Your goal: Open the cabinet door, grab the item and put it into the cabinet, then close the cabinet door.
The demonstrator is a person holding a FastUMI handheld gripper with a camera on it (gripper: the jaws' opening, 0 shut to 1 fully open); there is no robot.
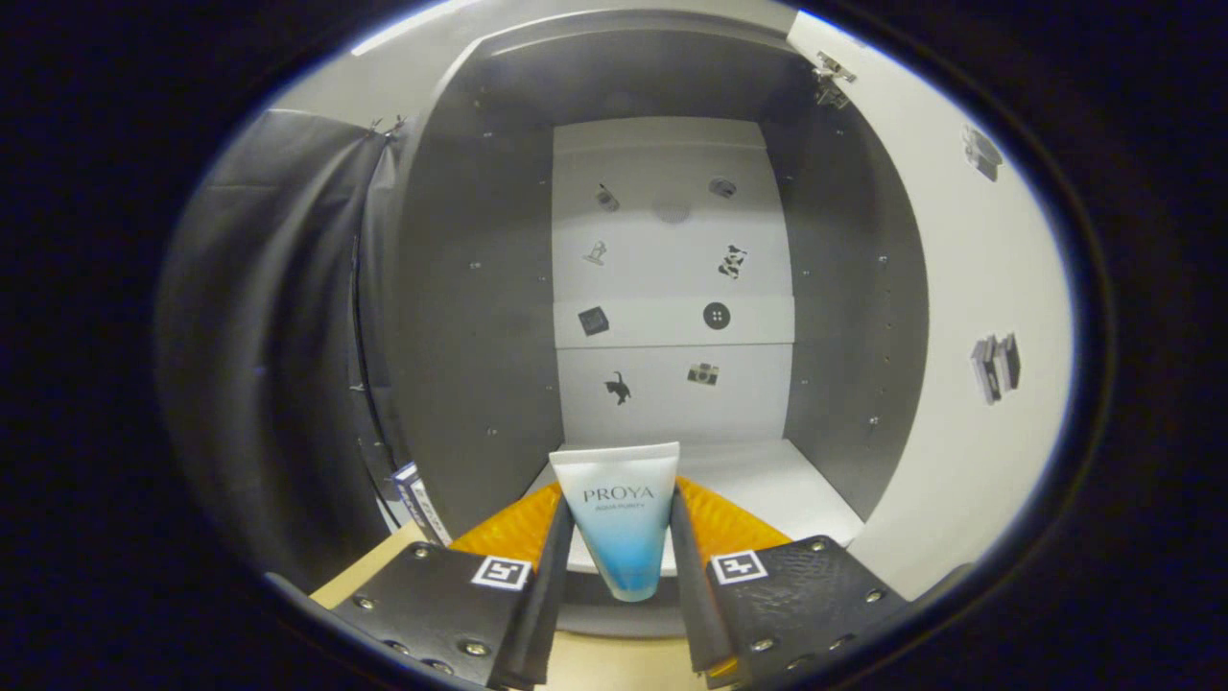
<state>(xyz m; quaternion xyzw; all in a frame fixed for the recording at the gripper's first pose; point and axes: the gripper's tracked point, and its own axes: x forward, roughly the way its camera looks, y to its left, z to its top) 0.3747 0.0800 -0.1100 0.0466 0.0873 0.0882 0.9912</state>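
My gripper [619,537] is closed on the tube [621,513], both fingers pressing its sides, the flat crimped end pointing ahead toward the open cabinet [480,317]. The door [959,336] stands swung out to my right, so the way in looks free. I judge the step in hand is carrying the tube inside: I should keep it level, steer between the side walls, lower it onto the white floor panel [767,485] well past the front lip, and only then part the fingers.
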